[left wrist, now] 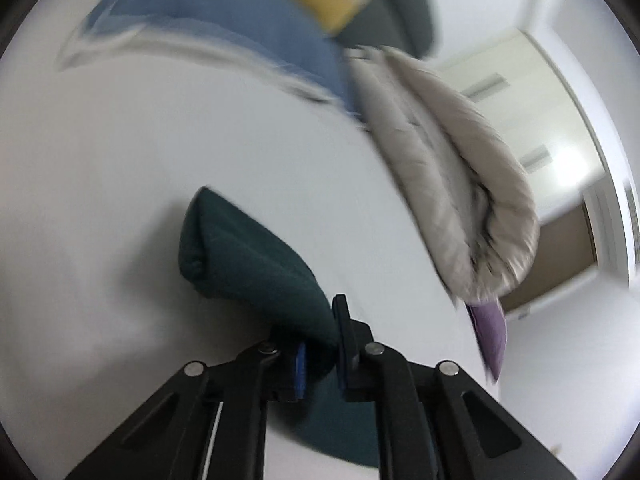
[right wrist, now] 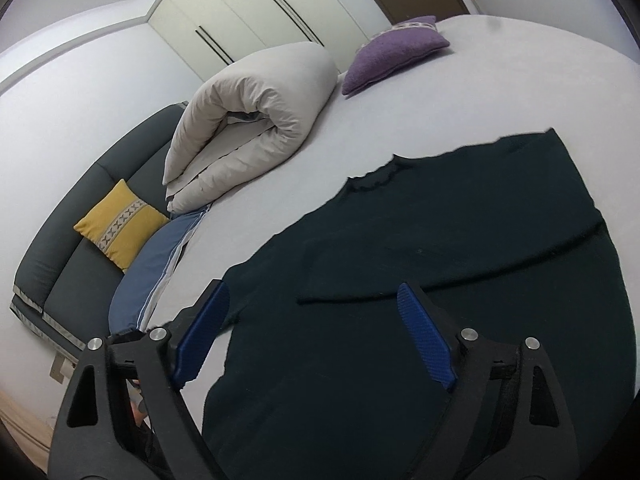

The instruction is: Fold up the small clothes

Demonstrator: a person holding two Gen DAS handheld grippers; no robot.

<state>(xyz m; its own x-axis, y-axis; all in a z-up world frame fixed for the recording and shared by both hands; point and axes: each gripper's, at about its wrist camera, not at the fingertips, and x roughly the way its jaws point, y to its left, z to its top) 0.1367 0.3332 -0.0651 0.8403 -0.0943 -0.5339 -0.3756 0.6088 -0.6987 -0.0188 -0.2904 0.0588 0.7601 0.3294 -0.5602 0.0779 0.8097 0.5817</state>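
A dark green sweater (right wrist: 420, 280) lies spread on the white bed (right wrist: 520, 80), one sleeve folded across its body. My left gripper (left wrist: 320, 344) is shut on a bunched part of the sweater (left wrist: 248, 260) and holds it lifted off the sheet; this view is blurred. My right gripper (right wrist: 316, 332) is open and empty, hovering over the sweater's body, its blue pads (right wrist: 424, 332) wide apart.
A rolled beige duvet (right wrist: 248, 128) lies at the bed's far side, with a purple cushion (right wrist: 392, 52) beyond it. A blue pillow (right wrist: 156, 260), a yellow cushion (right wrist: 120, 224) and a dark sofa (right wrist: 80, 220) are to the left. White wardrobe doors (right wrist: 256, 8) stand behind.
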